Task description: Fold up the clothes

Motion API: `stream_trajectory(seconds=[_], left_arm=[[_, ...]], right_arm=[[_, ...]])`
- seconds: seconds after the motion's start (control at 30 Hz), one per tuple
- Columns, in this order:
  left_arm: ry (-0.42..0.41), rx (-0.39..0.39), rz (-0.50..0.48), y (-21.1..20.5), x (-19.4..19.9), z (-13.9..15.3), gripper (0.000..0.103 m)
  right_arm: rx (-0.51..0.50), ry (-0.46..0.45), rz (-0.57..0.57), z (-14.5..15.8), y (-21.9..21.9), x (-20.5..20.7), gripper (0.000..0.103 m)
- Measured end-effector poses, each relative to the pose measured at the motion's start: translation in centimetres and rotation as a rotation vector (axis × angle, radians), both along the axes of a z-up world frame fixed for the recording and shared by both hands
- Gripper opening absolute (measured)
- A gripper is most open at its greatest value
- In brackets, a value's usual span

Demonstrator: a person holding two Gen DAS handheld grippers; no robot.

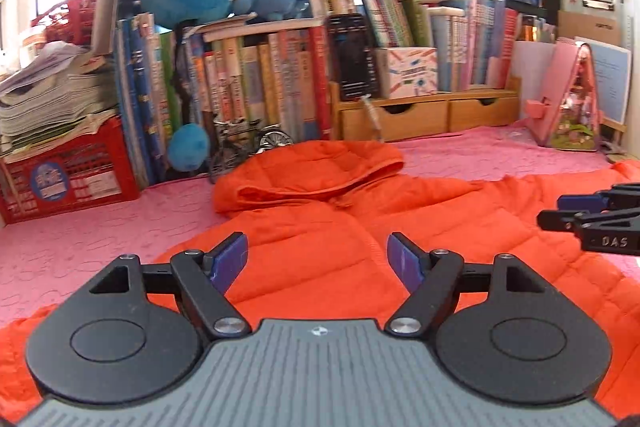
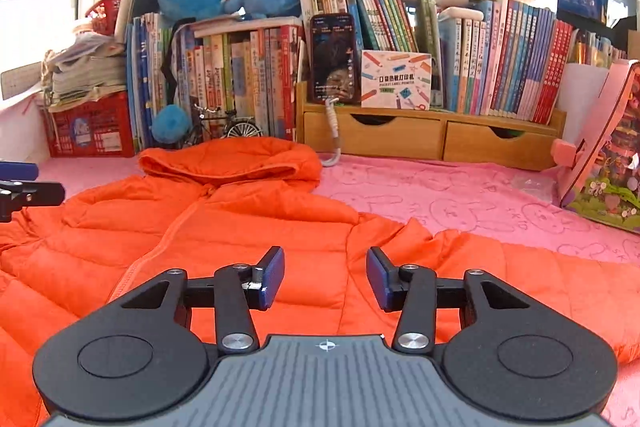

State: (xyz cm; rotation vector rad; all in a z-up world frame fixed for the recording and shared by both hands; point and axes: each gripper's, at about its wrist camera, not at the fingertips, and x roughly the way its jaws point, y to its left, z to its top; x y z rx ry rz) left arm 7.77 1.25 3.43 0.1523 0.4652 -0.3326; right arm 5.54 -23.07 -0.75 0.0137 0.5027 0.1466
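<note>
Jacket (image 1: 360, 227), orange and hooded, lies spread flat on the pink mat (image 1: 80, 235). I see my left gripper (image 1: 316, 259) spread wide above it, pinching nothing. My right gripper (image 2: 326, 275) stands narrower, its blue pads apart and empty over the jacket.

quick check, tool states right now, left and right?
Left tool: open, nothing held, above the orange quilted puffer jacket.
Right tool: open, narrower gap, nothing between the pads, jacket underneath.
</note>
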Motion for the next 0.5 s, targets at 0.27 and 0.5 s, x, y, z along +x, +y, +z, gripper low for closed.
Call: stream_trajectory(seconds=[0.27,0.5], left_arm=[[0.115,0.067,-0.195,-11.1,4.9,-2.9,0.048],[0.199,0.094,-0.298,-16.5,7.4,-5.1,0.045]], right_arm=[[0.22,0.117,-0.098,-3.6,-4.4,-1.3,0.015],[0.338,0.149,-0.136,-5.2,-6.0,-1.1,0.01]])
